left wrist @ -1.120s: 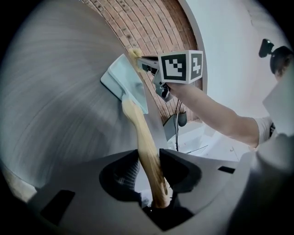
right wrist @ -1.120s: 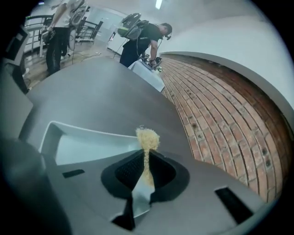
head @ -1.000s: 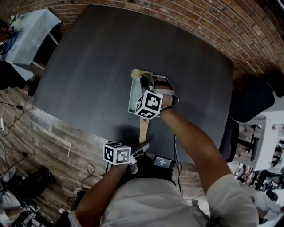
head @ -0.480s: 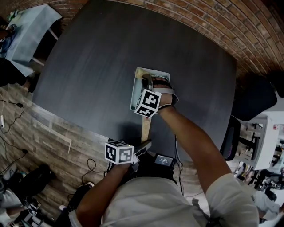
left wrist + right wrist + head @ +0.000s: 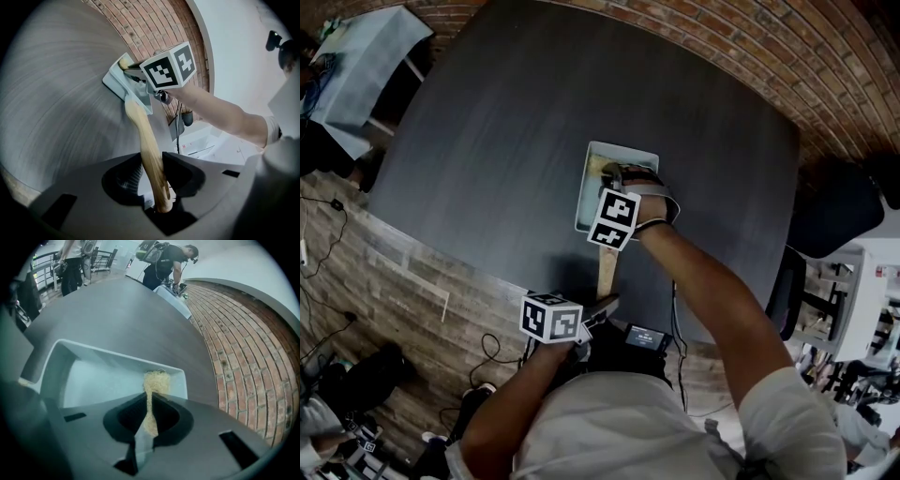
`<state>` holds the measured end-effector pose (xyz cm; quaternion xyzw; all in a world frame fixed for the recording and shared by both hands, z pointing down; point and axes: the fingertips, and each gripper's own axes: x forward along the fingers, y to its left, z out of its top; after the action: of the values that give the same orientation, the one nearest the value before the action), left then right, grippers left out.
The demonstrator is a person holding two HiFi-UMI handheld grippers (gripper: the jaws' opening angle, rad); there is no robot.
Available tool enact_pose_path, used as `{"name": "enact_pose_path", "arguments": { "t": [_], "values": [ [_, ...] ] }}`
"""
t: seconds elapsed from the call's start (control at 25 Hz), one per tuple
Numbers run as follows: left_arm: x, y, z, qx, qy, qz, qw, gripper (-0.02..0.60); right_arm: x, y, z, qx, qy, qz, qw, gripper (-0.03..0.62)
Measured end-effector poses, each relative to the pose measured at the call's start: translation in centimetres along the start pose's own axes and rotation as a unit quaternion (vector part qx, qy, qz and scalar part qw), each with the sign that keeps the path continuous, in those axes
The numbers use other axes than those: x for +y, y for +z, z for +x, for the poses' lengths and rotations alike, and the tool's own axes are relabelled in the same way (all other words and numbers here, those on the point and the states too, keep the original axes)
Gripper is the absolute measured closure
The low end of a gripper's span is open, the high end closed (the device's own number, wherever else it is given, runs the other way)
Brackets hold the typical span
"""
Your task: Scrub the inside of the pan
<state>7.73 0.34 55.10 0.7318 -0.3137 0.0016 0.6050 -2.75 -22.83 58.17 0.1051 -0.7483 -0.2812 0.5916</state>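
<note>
Pan (image 5: 592, 195) on desk (image 5: 487, 141). Left gripper (image 5: 152, 165) clamped on wooden handle (image 5: 140, 126); right gripper (image 5: 150, 401) clamped on scrubber (image 5: 156, 380), at pan's far corner. Press flat, stroke full floor, brace handle.

The pictures are showing one pale rectangular pan with a wooden handle (image 5: 585, 193), one straw-yellow fibrous scrubbing pad (image 5: 156, 381), one dark grey table (image 5: 487, 141), two grey two-jaw grippers, namely the left gripper (image 5: 153, 174) and the right gripper (image 5: 151, 414), and two people in the background, a standing person (image 5: 71, 263) and a bending person (image 5: 168, 261).

Dark table (image 5: 487, 141) — red brickwork (image 5: 722, 47) beyond, white wall (image 5: 234, 47).
</note>
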Motion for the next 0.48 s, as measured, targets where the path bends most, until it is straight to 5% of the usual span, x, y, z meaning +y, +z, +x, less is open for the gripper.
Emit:
{"name": "enact_pose_path", "arguments": {
  "t": [0.48],
  "values": [
    [0.0, 0.0, 0.1, 0.016, -0.008, 0.004, 0.9998, 0.445, 4.0, 1.0, -2.1, -0.010, 0.132, -0.004, 0.991, 0.554]
  ]
}}
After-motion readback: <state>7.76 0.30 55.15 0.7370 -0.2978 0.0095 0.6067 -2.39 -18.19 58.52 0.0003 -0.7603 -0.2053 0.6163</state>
